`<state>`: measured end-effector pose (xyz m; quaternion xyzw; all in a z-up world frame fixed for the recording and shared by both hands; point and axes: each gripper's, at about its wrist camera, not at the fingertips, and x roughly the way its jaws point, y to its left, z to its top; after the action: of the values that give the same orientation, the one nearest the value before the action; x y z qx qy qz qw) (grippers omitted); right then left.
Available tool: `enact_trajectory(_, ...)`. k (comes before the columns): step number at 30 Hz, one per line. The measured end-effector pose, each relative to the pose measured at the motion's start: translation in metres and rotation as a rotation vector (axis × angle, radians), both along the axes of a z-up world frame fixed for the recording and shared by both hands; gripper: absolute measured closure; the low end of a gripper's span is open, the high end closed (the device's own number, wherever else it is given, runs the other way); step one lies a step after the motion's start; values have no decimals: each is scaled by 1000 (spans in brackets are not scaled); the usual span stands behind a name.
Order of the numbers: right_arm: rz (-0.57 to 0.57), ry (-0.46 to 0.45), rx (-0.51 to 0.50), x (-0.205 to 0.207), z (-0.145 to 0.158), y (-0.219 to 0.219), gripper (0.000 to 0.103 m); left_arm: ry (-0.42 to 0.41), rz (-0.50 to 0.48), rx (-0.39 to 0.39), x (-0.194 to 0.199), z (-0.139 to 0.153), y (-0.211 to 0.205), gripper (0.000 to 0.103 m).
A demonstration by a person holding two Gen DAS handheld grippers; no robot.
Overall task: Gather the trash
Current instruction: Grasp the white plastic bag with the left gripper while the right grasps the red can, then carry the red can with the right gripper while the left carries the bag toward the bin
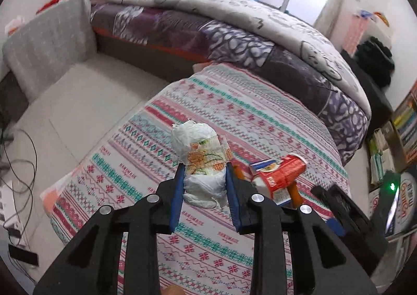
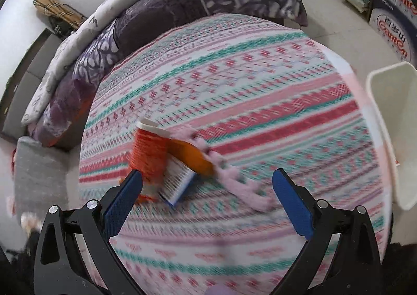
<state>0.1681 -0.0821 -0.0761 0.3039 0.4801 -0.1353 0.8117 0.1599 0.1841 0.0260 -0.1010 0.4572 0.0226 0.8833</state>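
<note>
White crumpled diaper bundle (image 1: 202,162) sits clenched upright in my left claw (image 1: 203,185) above the counter (image 1: 260,118); my right claw (image 2: 208,190), spread empty, has the red carton (image 2: 149,154) far-left, nearest its left finger.

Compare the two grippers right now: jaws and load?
The left gripper is closed on the crumpled white wrapper, lifted off the patterned cloth; the right gripper is wide open and empty, low over the red carton. Both have blue pads on black fingers.
</note>
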Motion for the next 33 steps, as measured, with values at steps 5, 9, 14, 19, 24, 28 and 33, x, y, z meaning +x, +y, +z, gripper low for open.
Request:
enact_trajectory(5,-10,20,1,27,-5,25,12,35,25,-8,2,-10,20,73)
enact_trajectory(9,11,41,21,45,-17,39,25,46,37,-38,3,-11,29,73)
enact_trajectory(14,104,58,77,56,-33,53,64,62,27,-37,4,-15,25,73)
enact_trajectory(19,189,-40,8,43,-13,54,68,57,19,-10,4,-17,18,73)
enact_trajectory(24,236,-108,-19,20,12,43,68,10,22,9,1,-10,11,73)
enact_trajectory(28,261,-168,-68,-2,35,30,68,-13,17,16,-2,-7,2,73)
enact_trajectory(33,273,-209,-121,-22,51,13,68,-32,-16,45,-8,-9,-18,73)
